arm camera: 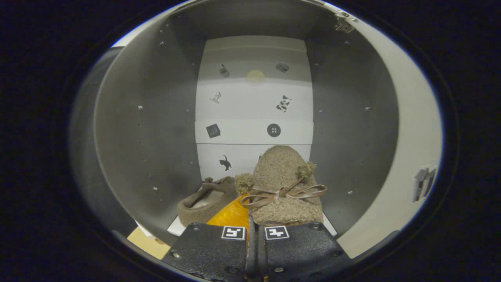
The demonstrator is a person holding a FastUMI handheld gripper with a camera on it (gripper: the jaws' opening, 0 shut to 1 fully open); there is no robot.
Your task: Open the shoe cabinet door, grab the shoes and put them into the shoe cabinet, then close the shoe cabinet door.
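Fingers (pixel 256 235) closing nearly together, pinching the heel edge of a fuzzy slipper (pixel 283 188) just ahead, its long axis running away, toe pointing toward the cabinet's back wall (pixel 254 102). Second slipper (pixel 205 203) lying ahead-left, angled, inside the shoe cabinet (pixel 148 129).

The shoe (pixel 283 184) between the fingers is rough, fuzzy cloth with a smooth, faintly glossy leather-like bow (pixel 282 194); the second shoe (pixel 205 203) beside it looks like matt felt. The shoe cabinet (pixel 156 129) has smooth matt walls studded with small metal fittings and a metal hinge (pixel 343 23). The gripper (pixel 255 235), closed on the fuzzy shoe, has a grainy matt casing.
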